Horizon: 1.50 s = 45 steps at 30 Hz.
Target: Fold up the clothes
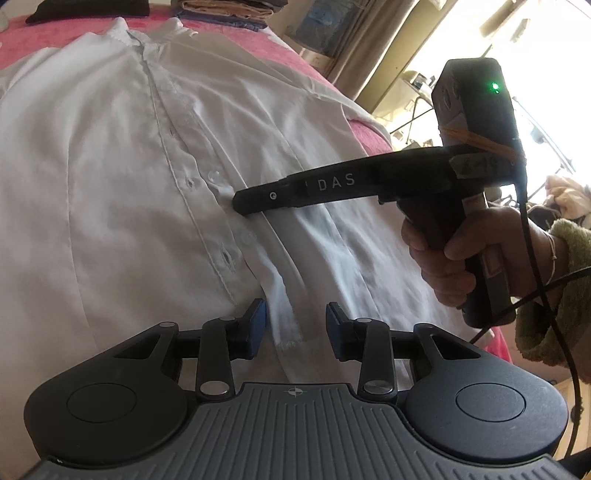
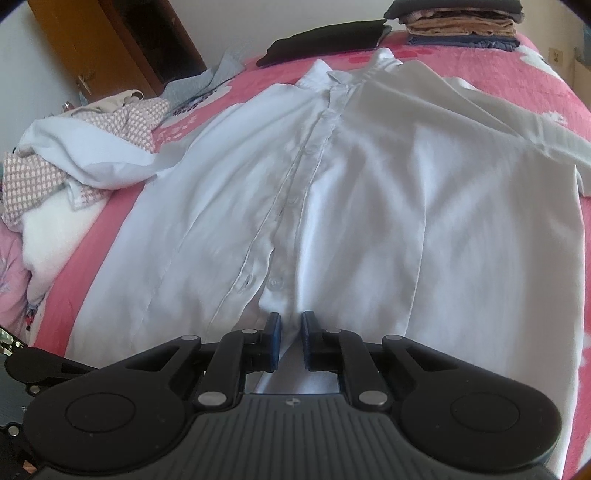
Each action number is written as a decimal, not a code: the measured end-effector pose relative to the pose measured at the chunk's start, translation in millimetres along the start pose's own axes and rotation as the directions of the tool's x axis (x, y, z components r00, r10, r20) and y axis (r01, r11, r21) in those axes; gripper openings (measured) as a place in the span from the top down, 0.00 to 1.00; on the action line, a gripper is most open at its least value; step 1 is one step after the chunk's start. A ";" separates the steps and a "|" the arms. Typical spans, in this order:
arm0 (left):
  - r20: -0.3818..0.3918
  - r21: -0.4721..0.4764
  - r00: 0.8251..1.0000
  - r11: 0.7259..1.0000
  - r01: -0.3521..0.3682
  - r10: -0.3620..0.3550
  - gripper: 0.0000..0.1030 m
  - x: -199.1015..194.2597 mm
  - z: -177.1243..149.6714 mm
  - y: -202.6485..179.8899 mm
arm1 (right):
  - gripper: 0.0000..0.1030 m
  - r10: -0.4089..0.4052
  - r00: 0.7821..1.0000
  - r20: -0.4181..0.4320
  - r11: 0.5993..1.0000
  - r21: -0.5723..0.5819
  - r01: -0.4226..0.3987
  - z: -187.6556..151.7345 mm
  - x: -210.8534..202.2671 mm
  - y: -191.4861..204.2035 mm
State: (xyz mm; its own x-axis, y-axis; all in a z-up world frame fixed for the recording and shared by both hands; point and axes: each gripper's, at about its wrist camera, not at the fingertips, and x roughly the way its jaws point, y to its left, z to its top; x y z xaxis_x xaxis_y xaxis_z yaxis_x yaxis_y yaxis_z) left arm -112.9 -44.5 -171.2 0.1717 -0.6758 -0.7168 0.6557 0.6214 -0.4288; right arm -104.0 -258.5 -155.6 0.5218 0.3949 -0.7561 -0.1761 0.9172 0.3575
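A white button-up shirt (image 1: 110, 177) lies flat, front up, on a pink bedspread (image 1: 48, 33), collar at the far end. It also shows in the right wrist view (image 2: 369, 177). My left gripper (image 1: 295, 325) is open, its jaws either side of the placket near the hem. My right gripper (image 2: 291, 338) has its jaws nearly closed around a strip of the shirt's placket near the hem. In the left wrist view the right gripper (image 1: 240, 201) reaches in from the right, tips on the button placket.
A pile of unfolded clothes (image 2: 74, 155) lies to the left of the shirt. A stack of folded clothes (image 2: 461, 22) and a black folded garment (image 2: 325, 40) sit at the far end of the bed. A wooden cabinet (image 2: 110, 48) stands beyond.
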 end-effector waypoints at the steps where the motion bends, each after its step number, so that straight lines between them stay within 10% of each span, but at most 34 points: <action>1: 0.006 0.001 1.000 1.000 -0.002 0.002 0.74 0.3 0.4 -0.3 | 0.89 0.004 1.000 0.001 1.000 0.005 -0.004 -0.1 -0.2 -1.0; 10: 0.089 0.025 0.996 1.000 0.006 -0.008 1.00 -1.8 2.4 -9.6 | 0.89 0.015 1.000 0.002 1.000 0.025 -0.015 -0.2 -0.6 -3.3; 21: 0.175 0.099 0.984 0.995 0.003 -0.021 1.00 -18.2 5.9 -28.0 | 0.86 0.055 0.997 0.052 0.998 0.017 -0.056 14.1 -16.6 2.6; 29: 0.153 -0.013 0.988 1.000 -0.022 0.024 1.00 -31.7 1.3 -20.5 | 0.78 0.073 0.997 -0.009 0.972 -0.221 -0.073 38.9 -4.4 42.1; 36: 0.014 -0.255 1.000 0.966 0.031 -0.028 1.00 -18.9 -2.8 15.0 | 0.78 0.069 0.998 -0.013 0.986 -0.149 -0.070 38.4 2.4 32.3; 40: -0.012 -0.375 0.995 0.923 0.089 -0.101 0.72 -18.4 -5.7 38.2 | 0.78 0.069 0.997 0.021 0.995 -0.076 -0.067 35.3 -13.9 20.9; 45: 0.030 -0.340 0.990 0.930 0.139 -0.137 0.68 -39.5 -7.7 48.6 | 0.78 0.145 0.988 0.058 0.989 0.021 -0.146 20.7 -63.3 13.1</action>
State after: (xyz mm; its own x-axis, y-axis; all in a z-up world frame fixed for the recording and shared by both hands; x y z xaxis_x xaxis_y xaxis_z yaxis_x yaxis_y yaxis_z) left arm -93.5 15.4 -168.0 0.1022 -0.7661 -0.6345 0.3839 0.6188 -0.6853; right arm -122.0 -272.6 -91.7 0.5384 0.5197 -0.6634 -0.2325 0.8482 0.4759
